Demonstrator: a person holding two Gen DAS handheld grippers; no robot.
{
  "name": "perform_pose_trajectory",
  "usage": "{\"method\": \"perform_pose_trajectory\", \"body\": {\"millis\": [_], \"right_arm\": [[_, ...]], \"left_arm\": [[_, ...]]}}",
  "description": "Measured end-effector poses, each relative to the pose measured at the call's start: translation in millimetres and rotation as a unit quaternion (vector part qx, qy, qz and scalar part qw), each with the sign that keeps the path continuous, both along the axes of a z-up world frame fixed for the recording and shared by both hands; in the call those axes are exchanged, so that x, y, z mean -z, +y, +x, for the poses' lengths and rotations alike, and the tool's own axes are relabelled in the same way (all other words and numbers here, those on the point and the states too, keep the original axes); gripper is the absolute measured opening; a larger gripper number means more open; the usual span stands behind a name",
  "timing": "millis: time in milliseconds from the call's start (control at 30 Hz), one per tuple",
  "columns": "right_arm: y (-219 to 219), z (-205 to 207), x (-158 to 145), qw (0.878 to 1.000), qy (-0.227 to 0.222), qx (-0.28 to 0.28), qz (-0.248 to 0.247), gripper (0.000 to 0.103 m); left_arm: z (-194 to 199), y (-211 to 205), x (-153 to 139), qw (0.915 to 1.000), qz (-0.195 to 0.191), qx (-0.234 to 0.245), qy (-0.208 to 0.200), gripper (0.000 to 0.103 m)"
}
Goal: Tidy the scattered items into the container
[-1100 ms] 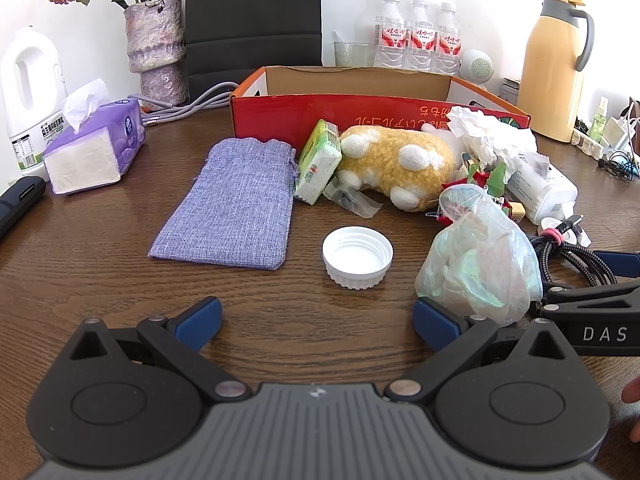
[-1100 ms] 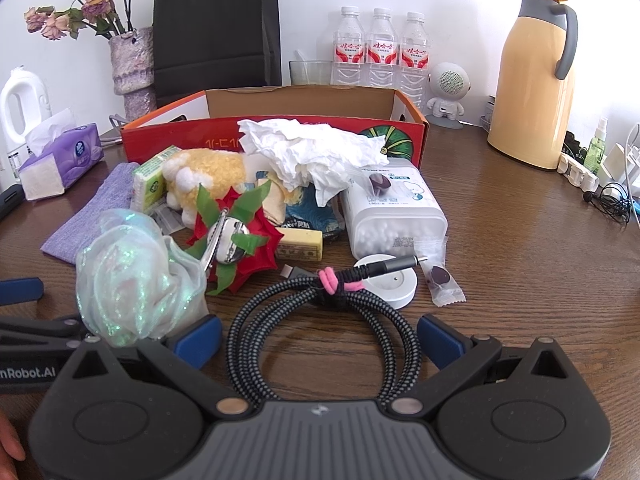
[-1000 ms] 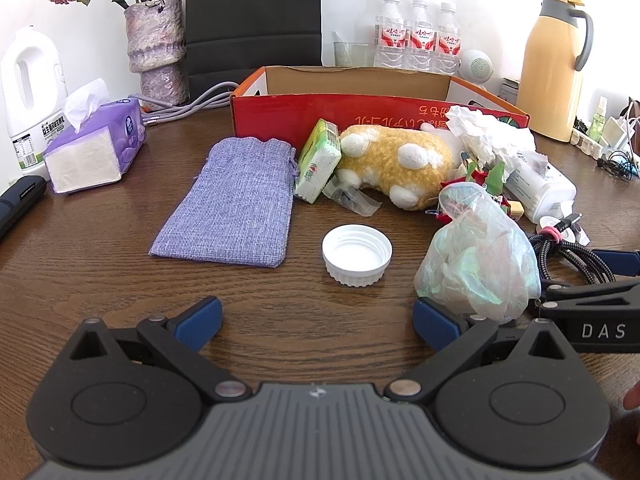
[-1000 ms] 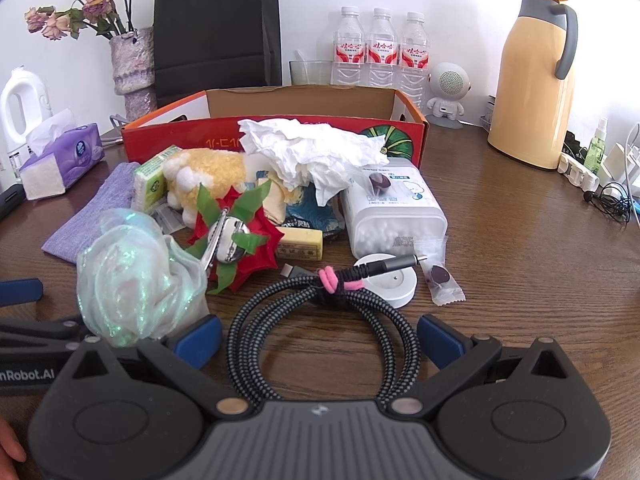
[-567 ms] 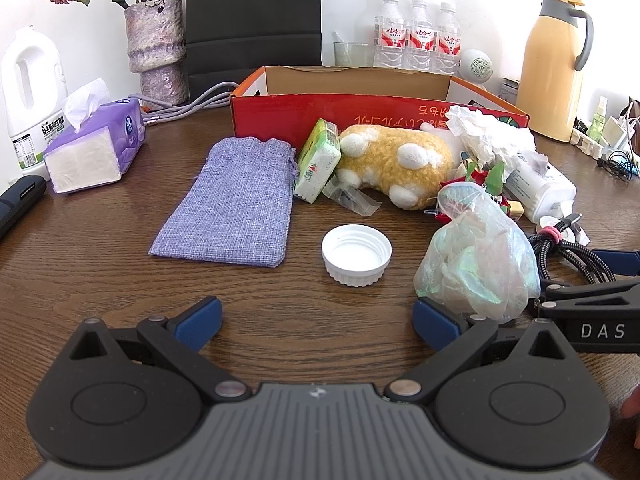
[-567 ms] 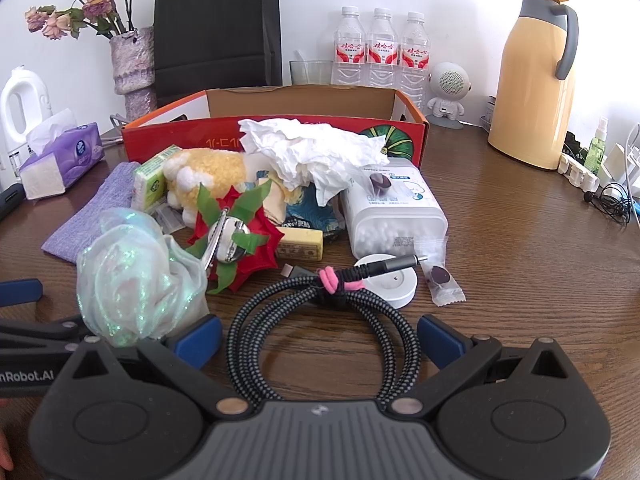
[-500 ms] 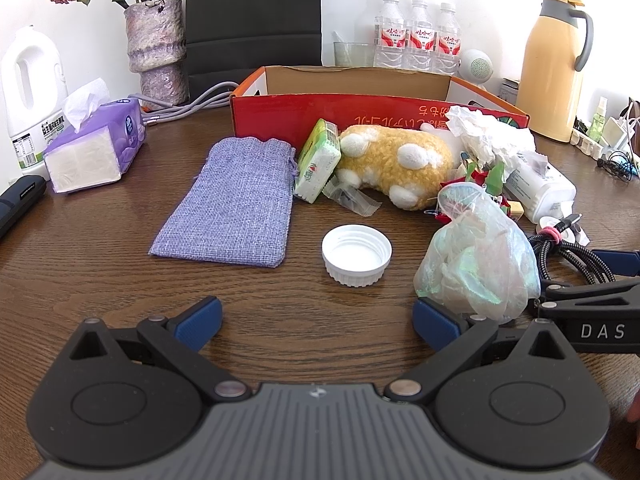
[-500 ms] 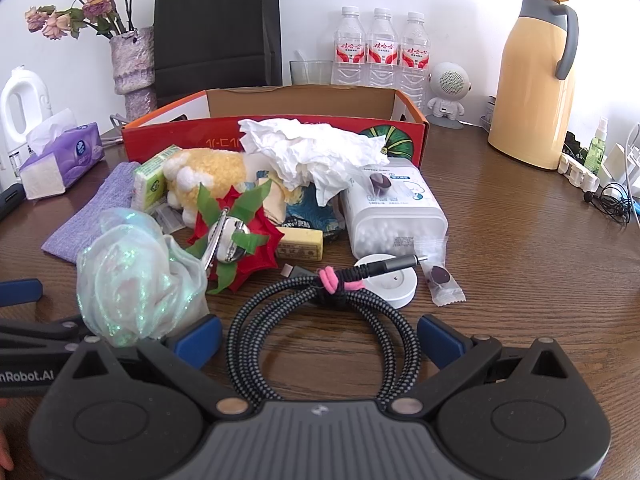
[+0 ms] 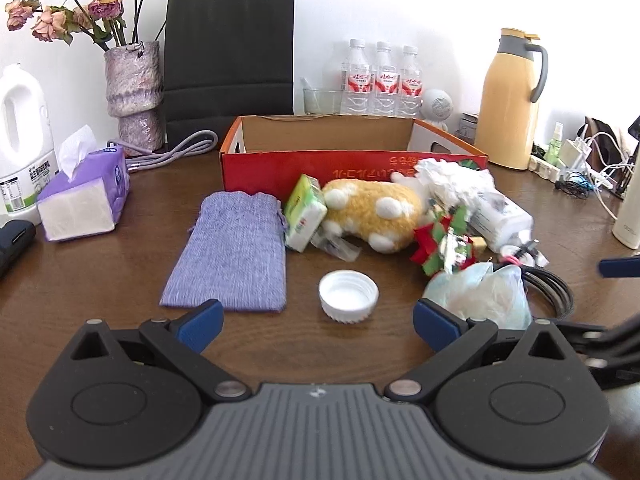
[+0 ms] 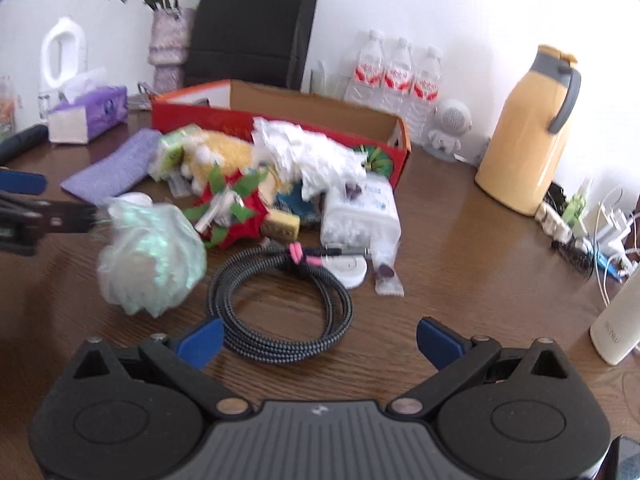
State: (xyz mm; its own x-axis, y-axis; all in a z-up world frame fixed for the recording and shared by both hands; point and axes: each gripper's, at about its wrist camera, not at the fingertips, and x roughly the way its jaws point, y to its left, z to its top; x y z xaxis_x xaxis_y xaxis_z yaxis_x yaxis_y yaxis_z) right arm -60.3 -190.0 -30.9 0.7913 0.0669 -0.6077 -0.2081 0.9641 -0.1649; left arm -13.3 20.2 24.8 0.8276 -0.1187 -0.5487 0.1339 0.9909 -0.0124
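The red cardboard box point(image 9: 280, 162) stands open at the back of the table, also in the right wrist view point(image 10: 188, 114). In front of it lie a purple cloth pouch point(image 9: 236, 252), green tissue pack point(image 9: 304, 210), yellow plush toy point(image 9: 372, 210), white cap point(image 9: 348, 292), red-green bow point(image 9: 440, 244), iridescent plastic bag point(image 10: 152, 260), coiled black cable point(image 10: 280, 304), crumpled white tissue point(image 10: 304, 156) and cotton swab box point(image 10: 360, 212). My left gripper point(image 9: 316, 324) is open and empty before the cap. My right gripper point(image 10: 318, 338) is open and empty, above the cable's near edge.
A purple tissue box point(image 9: 84, 196), white jug point(image 9: 20, 136), vase of dried roses point(image 9: 134, 92) and black bag point(image 9: 230, 56) stand left and behind. Water bottles point(image 9: 380, 80), a yellow thermos point(image 9: 510, 100), chargers point(image 10: 600, 232) and a white bottle point(image 10: 618, 320) stand at the right.
Both grippers have risen and pulled back from the table. The right one has swung to the right and its view is blurred. Both stay open and empty.
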Motion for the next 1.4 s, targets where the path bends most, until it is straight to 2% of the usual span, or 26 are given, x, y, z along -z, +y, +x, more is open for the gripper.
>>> {"method": "perform_pose_trajectory", "body": {"millis": [100,200,267,300,367,400,433,467,533,567,667,733,767,800,900,933,1033,1100,1167,1200,1267,1400], "right_arm": [[4.7,-8.1,-18.2,0.999,-0.034,-0.033,0.011,0.103],[13.0,-17.4,-30.4,0.994,-0.074,-0.074,0.026,0.103],[19.6,-19.2,-30.0,0.992,-0.067,-0.1,0.031,0.102],[22.0,-18.9,-28.1,0.992,-0.063,-0.105,0.032,0.102],[26.8,-16.9,-23.6,0.993,-0.063,-0.095,0.034,0.102],[29.4,-15.2,-22.4,0.993,-0.064,-0.089,0.032,0.098],[32.2,-12.6,-18.8,0.994,-0.058,-0.089,0.032,0.094],[35.1,-8.9,-17.3,0.994,-0.051,-0.094,0.034,0.088],[40.0,0.2,-12.1,0.992,-0.031,-0.112,0.052,0.083],[43.2,3.6,-11.2,0.991,-0.025,-0.119,0.058,0.075],[55.3,14.5,-7.9,0.986,-0.003,-0.143,0.086,0.071],[61.7,21.4,-6.1,0.986,0.008,-0.137,0.098,0.057],[64.5,23.2,-5.1,0.985,0.015,-0.142,0.099,0.042],[66.8,24.2,-4.3,0.984,0.019,-0.148,0.101,0.041],[70.8,22.3,-8.0,0.984,0.021,-0.149,0.095,0.036],[70.0,21.3,-10.6,0.985,0.021,-0.146,0.09,0.036],[62.6,15.2,-17.6,0.986,0.016,-0.137,0.093,0.046],[57.3,14.6,-20.5,0.986,0.015,-0.127,0.11,0.061],[57.8,21.7,-19.0,0.986,0.021,-0.114,0.124,0.06],[60.8,25.3,-16.3,0.986,0.028,-0.108,0.121,0.057],[68.7,32.8,-7.8,0.987,0.048,-0.11,0.109,0.042],[70.1,27.7,-15.9,0.987,0.033,-0.107,0.115,0.031]], "left_arm": [[21.6,-0.4,4.0,0.9998,-0.008,0.016,0.008,0.101],[43.0,-5.1,7.5,0.9989,-0.015,0.036,0.026,0.085],[52.9,-14.6,11.9,0.9981,0.002,0.051,0.035,0.077],[55.1,-18.1,14.3,0.9975,0.005,0.057,0.042,0.068],[55.4,-20.0,17.0,0.9958,-0.005,0.074,0.054,0.056],[53.2,-19.9,17.3,0.9956,-0.007,0.077,0.053,0.043],[50.3,-18.4,17.1,0.9962,-0.007,0.07,0.05,0.042],[46.9,-15.6,15.7,0.997,-0.009,0.061,0.046,0.042],[37.4,-7.7,10.6,0.9975,-0.023,0.054,0.038,0.041],[31.7,-4.1,8.3,0.9976,-0.029,0.052,0.036,0.041],[17.3,-0.5,7.2,0.9983,-0.017,0.037,0.041,0.042],[9.4,-0.7,8.8,0.9985,0.002,0.032,0.045,0.042],[6.2,-0.3,10.1,0.9984,0.009,0.032,0.046,0.042],[3.6,0.2,10.8,0.9984,0.013,0.031,0.045,0.043],[-0.1,4.3,11.8,0.9985,0.004,0.026,0.048,0.064],[-0.8,5.9,12.0,0.9985,0.0,0.026,0.049,0.067],[-1.6,4.9,12.9,0.9982,0.005,0.033,0.049,0.067],[0.8,4.9,14.8,0.9977,0.003,0.04,0.054,0.065],[2.1,3.2,16.5,0.9979,0.006,0.038,0.052,0.049],[2.4,2.7,15.9,0.9979,0.008,0.04,0.051,0.041],[1.4,4.5,13.3,0.9974,-0.007,0.046,0.054,0.041],[-11.2,10.3,3.4,0.9983,-0.016,0.047,0.03,0.041]]}}
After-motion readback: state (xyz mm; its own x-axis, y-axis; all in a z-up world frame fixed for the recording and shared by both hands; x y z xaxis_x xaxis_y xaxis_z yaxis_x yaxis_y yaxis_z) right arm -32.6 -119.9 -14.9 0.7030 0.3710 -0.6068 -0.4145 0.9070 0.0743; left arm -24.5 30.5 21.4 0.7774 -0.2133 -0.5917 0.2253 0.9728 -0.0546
